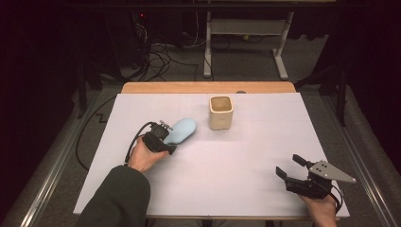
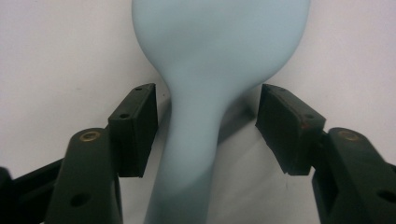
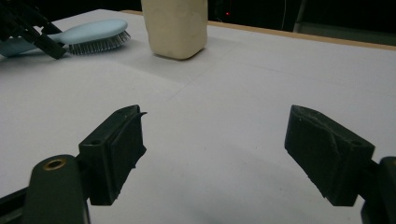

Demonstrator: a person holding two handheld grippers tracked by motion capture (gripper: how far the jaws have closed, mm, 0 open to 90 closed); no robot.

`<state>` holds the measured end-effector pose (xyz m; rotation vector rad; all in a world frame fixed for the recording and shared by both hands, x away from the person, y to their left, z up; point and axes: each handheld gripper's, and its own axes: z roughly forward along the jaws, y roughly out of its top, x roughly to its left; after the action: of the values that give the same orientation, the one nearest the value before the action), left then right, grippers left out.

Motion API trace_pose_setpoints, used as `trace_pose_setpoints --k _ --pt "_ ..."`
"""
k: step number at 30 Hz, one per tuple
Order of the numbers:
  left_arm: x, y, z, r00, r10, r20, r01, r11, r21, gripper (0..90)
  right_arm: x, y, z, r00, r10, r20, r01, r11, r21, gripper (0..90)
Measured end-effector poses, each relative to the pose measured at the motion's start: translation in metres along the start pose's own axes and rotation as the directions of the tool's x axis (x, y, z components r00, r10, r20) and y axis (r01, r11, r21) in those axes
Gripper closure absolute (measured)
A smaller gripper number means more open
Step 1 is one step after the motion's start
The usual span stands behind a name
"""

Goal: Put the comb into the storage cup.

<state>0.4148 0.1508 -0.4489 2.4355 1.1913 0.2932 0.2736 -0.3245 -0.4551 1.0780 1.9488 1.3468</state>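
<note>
A light blue hairbrush (image 1: 182,130) lies bristles down on the white table sheet (image 1: 236,156), left of centre. My left gripper (image 1: 170,138) sits at its handle end. In the left gripper view the handle (image 2: 196,140) runs between the two black pads (image 2: 135,130), and a narrow gap shows on each side, so the left gripper (image 2: 208,126) is open around it. My right gripper (image 1: 289,165) rests near the front right corner, open, with bare sheet between its fingers (image 3: 212,140). The right gripper view shows the brush (image 3: 88,32) far off at the upper left.
A cream square cup (image 1: 221,112) stands upright behind the brush, to its right, also seen as a cream cup (image 3: 175,28) in the right gripper view. A wooden table edge (image 1: 208,87) runs along the back. Cables and a desk frame lie on the floor beyond.
</note>
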Motion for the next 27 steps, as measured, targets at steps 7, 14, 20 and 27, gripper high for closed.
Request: trace_pose_setpoints --k 7,14,20,27 --pt "0.0005 0.0003 0.0 0.9998 0.004 0.021 -0.004 1.0 0.005 47.8 -0.0002 0.0005 -0.0018 0.9999 0.005 0.011 -0.004 1.0 -0.015 21.5" --pt "0.0023 -0.0001 -0.0013 0.9997 0.006 0.023 -0.006 0.9999 0.009 56.9 0.0004 0.0005 -0.001 1.0 -0.001 0.008 0.001 1.0 -0.011 21.5" --pt "0.0034 0.0002 -0.0013 0.9992 0.008 0.038 -0.009 0.9999 0.013 64.3 0.0 0.0004 -0.0009 1.0 0.0 0.007 0.0 1.0 -0.012 21.6" --pt "0.0028 0.0016 -0.0015 0.9989 -0.006 0.046 0.005 0.9996 0.026 68.2 0.0005 0.0005 -0.0011 1.0 -0.002 0.009 0.002 1.0 -0.012 21.6"
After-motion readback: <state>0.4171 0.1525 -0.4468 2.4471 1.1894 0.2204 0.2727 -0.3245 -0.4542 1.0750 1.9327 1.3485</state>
